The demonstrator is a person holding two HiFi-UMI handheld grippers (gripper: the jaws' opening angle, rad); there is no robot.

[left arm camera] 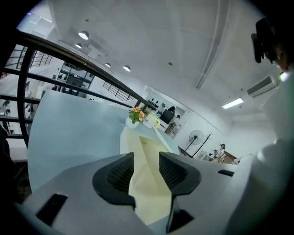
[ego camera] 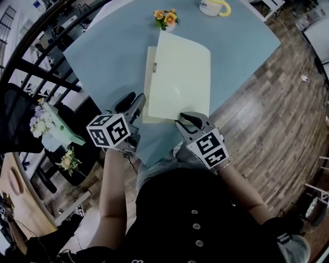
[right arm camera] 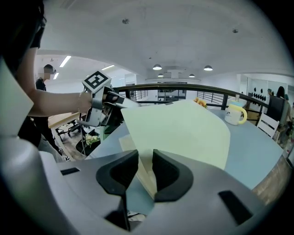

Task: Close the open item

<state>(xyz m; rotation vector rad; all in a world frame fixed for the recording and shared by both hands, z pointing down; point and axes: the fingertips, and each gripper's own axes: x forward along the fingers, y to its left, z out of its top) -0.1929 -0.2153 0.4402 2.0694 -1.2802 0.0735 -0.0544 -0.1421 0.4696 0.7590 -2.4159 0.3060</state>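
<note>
The right gripper [ego camera: 186,119] is pinching the near corner of a pale yellow folder [ego camera: 180,77], its jaws drawn in on the cover [right arm camera: 183,133] so that the sheet is running up between the two dark pads. The cover is standing raised and bowing over the lower leaf [ego camera: 150,67], which is lying flat on the table [ego camera: 103,51] and showing along the folder's left edge. The folder is not yet closed.

The left gripper [ego camera: 132,104] is hanging just beside the folder's near left corner with its jaws apart and gripping nothing. In the left gripper view the cream sheet is showing through the gap between the pads without either pad pressing on it. Each tool is carrying a cube with square markers, the left cube [ego camera: 109,130] and the right cube [ego camera: 211,148] both sitting close to the person's hands at the table's near edge.

The folder is lying near the middle of the light blue table, its long side running away from the person. Beyond its far end a small pot of orange flowers [ego camera: 166,19] is standing, and farther right a white mug with a yellow handle [ego camera: 213,6] is sitting at the far edge. Wood-plank flooring [ego camera: 267,118] is showing to the right of the table, and a black railing [ego camera: 36,56] is curving along its left.
</note>
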